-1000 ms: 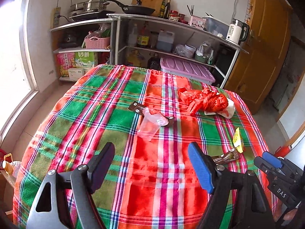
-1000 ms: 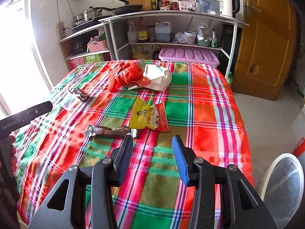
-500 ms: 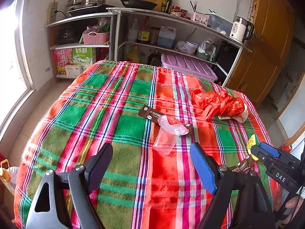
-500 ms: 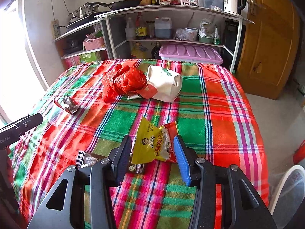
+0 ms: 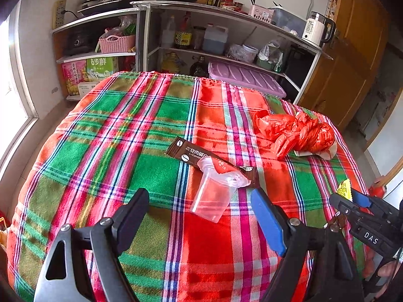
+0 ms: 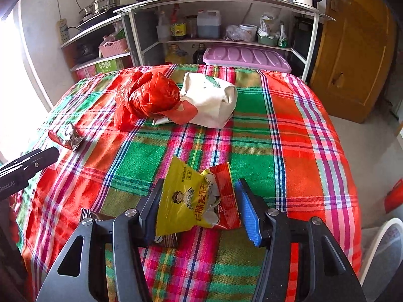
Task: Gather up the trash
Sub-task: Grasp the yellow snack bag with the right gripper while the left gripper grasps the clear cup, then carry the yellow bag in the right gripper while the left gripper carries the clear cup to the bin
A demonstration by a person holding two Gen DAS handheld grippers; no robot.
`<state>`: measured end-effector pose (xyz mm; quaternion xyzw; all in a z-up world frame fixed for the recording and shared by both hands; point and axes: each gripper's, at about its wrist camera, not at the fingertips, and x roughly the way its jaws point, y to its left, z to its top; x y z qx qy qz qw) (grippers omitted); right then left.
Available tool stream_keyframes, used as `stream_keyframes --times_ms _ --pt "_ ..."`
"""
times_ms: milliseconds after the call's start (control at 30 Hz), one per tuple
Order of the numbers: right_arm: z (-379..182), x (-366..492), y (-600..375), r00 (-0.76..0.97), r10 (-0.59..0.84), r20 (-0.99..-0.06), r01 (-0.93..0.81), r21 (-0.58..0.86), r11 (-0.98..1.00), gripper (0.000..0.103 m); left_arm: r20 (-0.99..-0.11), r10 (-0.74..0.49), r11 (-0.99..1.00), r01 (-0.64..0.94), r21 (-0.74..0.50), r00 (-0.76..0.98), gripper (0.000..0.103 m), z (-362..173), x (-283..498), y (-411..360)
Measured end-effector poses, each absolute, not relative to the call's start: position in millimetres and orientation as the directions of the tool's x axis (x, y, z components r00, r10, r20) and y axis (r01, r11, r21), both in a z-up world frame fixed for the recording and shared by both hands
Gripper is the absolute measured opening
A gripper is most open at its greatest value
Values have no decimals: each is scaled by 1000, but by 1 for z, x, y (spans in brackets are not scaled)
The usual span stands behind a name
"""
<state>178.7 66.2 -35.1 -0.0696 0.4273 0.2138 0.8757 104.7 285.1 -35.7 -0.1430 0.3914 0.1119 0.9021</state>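
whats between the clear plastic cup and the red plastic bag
In the left wrist view, only the brown sachet's end and bare plaid cloth lie between cup and bag.

Left edge of tablecloth (image 5: pixel 83 156): bare plaid, open to pass.
Middle: clear plastic cup (image 5: pixel 214 196) lies tipped on a brown sachet (image 5: pixel 191 154), just ahead of the left gripper (image 5: pixel 201 221).
Far right corner: red plastic bag (image 6: pixel 148 95) touches a white paper bag (image 6: pixel 214 100).
Near edge: yellow snack packet (image 6: pixel 194 201) between the right gripper's (image 6: pixel 199 209) parted jaws.
Right edge: bare cloth.
Beyond far edge: shelf unit (image 6: pixel 221 2).
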Motion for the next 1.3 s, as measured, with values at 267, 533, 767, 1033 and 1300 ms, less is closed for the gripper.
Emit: stream_keyframes --times_ms 267,533,767,1033,1300 --pt "-35 182 64 544 319 -776 -422 76 904 49 -742 73 939 -297 -175 666 56 -38 110 283" --pt "-34 182 62 547 323 -772 -418 83 905 42 -749 60 941 -287 -177 660 30 -39 112 281" --pt "-32 178 62 565 316 -762 -422 63 905 26 -745 57 943 -281 -177 664 30 -38 109 280" --pt "-30 173 60 572 322 -755 -424 64 903 23 -732 59 943 -278 -181 679 30 -29 99 275" --pt "-25 165 52 580 343 -738 -427 84 901 22 -720 50 945 -266 -190 692 30 -21 91 267"
